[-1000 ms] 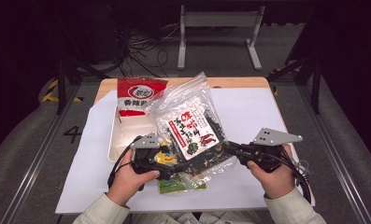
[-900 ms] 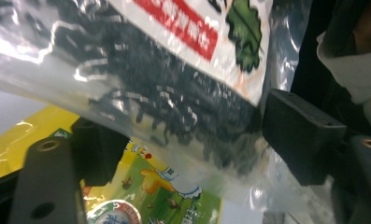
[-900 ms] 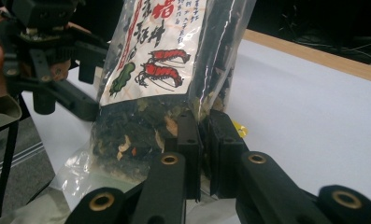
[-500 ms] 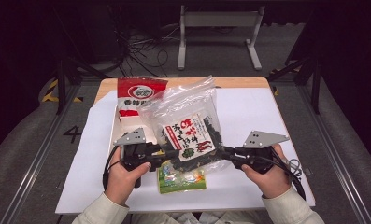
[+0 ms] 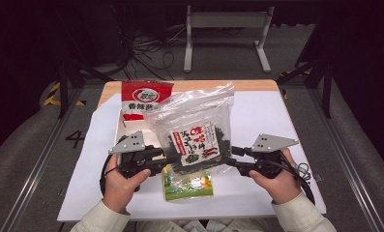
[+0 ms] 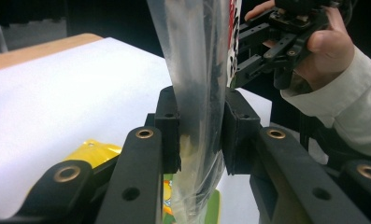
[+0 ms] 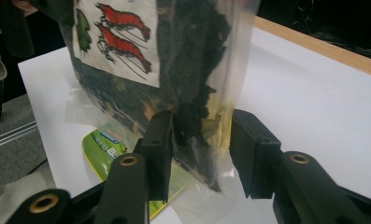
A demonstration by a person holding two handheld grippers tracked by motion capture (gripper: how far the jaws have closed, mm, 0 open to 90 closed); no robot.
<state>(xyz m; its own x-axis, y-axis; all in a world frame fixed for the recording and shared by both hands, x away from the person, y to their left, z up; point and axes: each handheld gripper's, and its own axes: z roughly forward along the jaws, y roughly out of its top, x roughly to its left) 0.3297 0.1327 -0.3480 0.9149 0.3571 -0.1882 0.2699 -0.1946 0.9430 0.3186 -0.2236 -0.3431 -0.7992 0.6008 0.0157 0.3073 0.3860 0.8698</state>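
seaweed bag (image 5: 195,137): shrimp-printed label seen, raised upright since earlier | left gripper (image 5: 166,158): clamped on bag, just closing | right gripper (image 5: 231,158): jaws just opening, apart around bag

clear seaweed bag (image 5: 197,135): 1 | red-and-white snack packet (image 5: 143,99): 1 | green-and-yellow packet (image 5: 188,183): 1 | tray (image 5: 119,126): 1 | white sheet (image 5: 262,116): 1 | bench (image 5: 189,85): 1 | claws: 2, left claw (image 5: 172,158), right claw (image 5: 227,157) | hands: 2

Left gripper (image 6: 201,135) clamped on clear bag (image 6: 199,70).
Yellow-green packet (image 6: 92,151) lies on white table (image 6: 57,93) below; right gripper (image 6: 248,53) beyond.
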